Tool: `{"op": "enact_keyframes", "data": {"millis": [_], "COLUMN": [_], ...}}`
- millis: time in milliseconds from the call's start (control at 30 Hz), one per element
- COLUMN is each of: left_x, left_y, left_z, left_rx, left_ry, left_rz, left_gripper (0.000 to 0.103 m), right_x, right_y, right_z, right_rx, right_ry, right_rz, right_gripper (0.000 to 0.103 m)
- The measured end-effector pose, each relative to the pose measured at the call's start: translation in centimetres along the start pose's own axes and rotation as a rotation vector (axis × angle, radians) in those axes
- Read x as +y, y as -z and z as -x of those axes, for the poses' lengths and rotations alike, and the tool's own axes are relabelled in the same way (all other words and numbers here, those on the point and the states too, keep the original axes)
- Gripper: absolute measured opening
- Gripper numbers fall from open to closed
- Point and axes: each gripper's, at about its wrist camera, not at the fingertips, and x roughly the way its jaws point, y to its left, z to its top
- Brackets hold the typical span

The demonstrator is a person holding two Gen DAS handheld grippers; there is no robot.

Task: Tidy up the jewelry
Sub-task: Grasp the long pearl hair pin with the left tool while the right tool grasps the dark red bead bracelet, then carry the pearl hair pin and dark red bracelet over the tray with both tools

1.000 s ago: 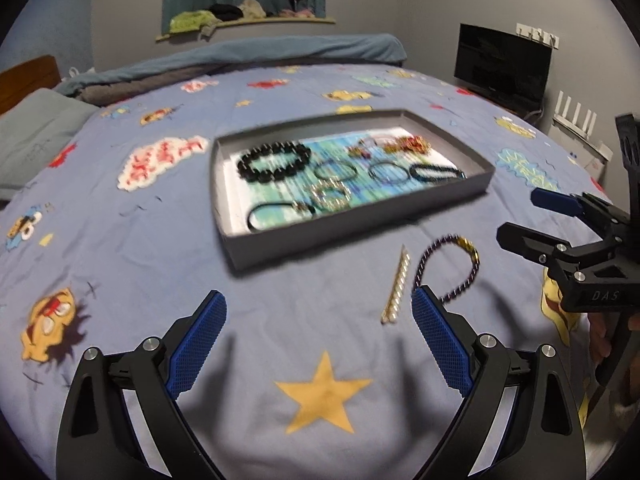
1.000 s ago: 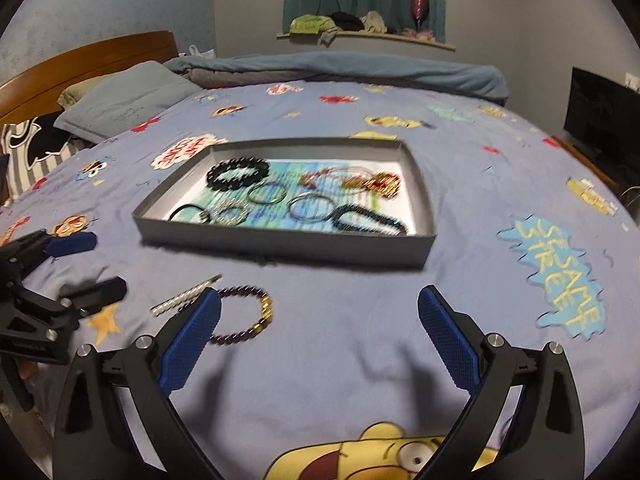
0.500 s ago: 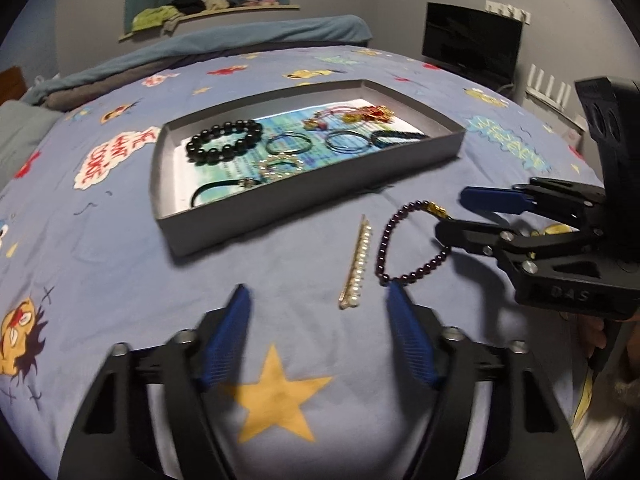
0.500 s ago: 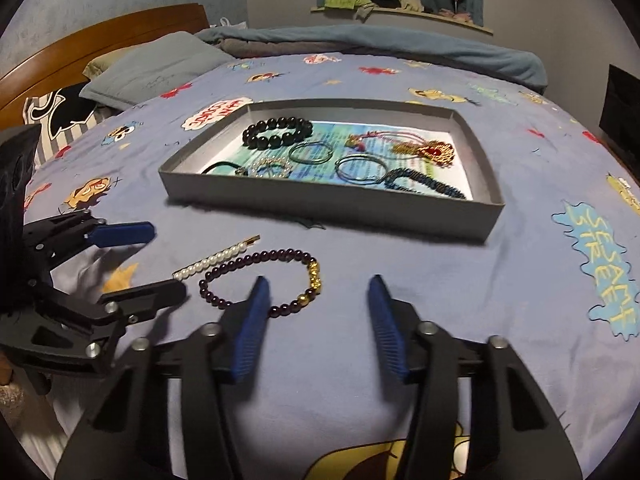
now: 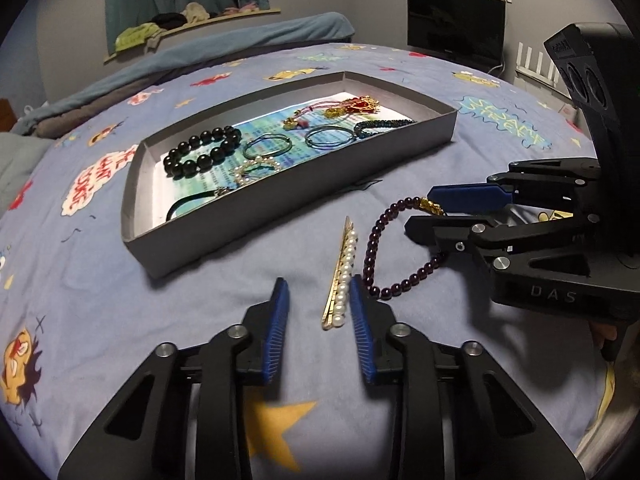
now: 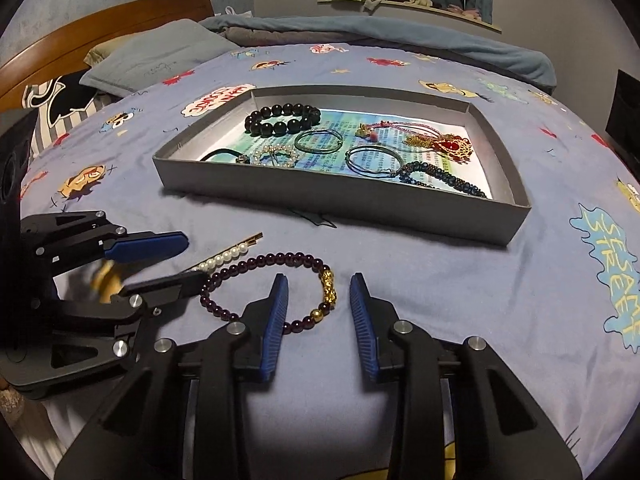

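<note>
A pearl hair clip (image 5: 342,276) and a dark purple bead bracelet with gold charms (image 5: 374,240) lie on the blue bedspread in front of a grey tray (image 5: 248,224). My left gripper (image 5: 318,300) is open, low over the bed, with the near end of the clip between its fingers. My right gripper (image 6: 319,294) is open, its fingers astride the gold end of the bracelet (image 6: 256,270). The clip (image 6: 228,256) lies beside the left gripper (image 6: 168,256) in the right wrist view. The right gripper (image 5: 432,212) shows in the left wrist view.
The tray (image 6: 344,200) holds several pieces: a black bead bracelet (image 6: 280,118), thin rings (image 6: 320,140), a pearl piece (image 6: 274,156), a red-gold pendant (image 6: 448,144) and a blue beaded bracelet (image 6: 436,176). Pillows (image 6: 152,60) and a headboard are at the left; a monitor (image 5: 456,24) stands beyond the bed.
Both grippers have moved forward and down toward the bed and narrowed their opening. The left has come around the clip's near end, the right around the bracelet's gold end.
</note>
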Motion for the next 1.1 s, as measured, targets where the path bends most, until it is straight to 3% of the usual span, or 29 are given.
{"op": "enact_keyframes", "data": {"millis": [167,667,1100], "left_x": [-0.7,0.0,0.5], "left_y": [-0.2,-0.7,-3.1], "left_z": [-0.4,2.2,4.6], "left_rx": [-0.004,-0.061,-0.147], "left_ry": [0.005,0.044,0.057], "left_rz": [-0.040,0.007,0.033], "left_gripper": [0.010,0.009,0.009], "right_x": [-0.3,-1.0,-1.4], "right_y": [-0.1,-0.9,-2.6], "right_z": [0.1,2.8,6.0], "right_rx": [-0.004,-0.098,-0.207], "right_ry": [0.004,0.011,0.018], "right_rz": [-0.009,-0.033,-0.034], "right_gripper": [0.010,0.009,0.008]}}
